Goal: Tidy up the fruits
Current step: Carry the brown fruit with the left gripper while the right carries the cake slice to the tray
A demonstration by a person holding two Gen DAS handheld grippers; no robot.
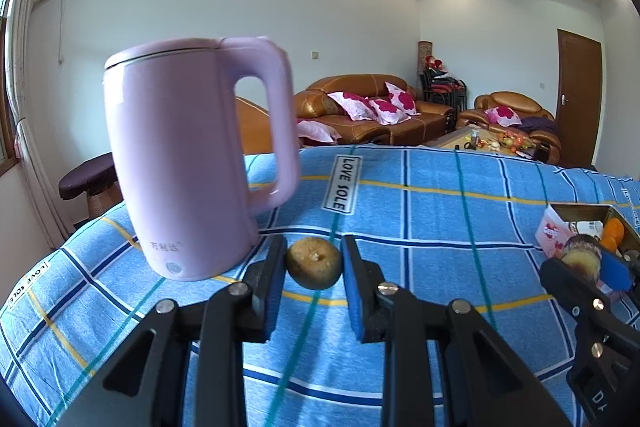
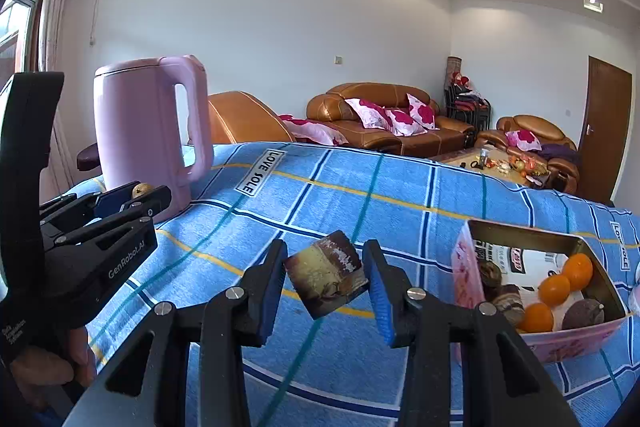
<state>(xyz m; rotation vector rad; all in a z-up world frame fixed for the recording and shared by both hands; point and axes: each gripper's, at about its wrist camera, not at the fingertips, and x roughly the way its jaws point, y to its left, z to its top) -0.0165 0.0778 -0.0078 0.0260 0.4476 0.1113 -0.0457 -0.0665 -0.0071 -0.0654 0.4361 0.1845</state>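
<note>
1. landmark: pink electric kettle (image 1: 188, 163), upright on the bench, which is covered by a blue checked cloth (image 1: 440, 211).
2. left gripper (image 1: 314, 269): jaws closed onto a small round brownish-green fruit (image 1: 315, 267), both blue pads touching its sides; the fruit sits just right of the kettle's base, in front of its handle.
3. right gripper (image 2: 326, 279): jaws closed on a cut fruit piece (image 2: 326, 277) with yellow flesh and dark rind, tilted; it is well right of the kettle.
4. pink box (image 2: 536, 341): open, far right of the kettle, beyond the right gripper. it holds orange fruits (image 2: 554, 289) and darker brown fruits (image 2: 584, 313).
5. a hand (image 2: 48, 367) grips the left gripper's handle, below and left of the kettle in the right wrist view.
</note>
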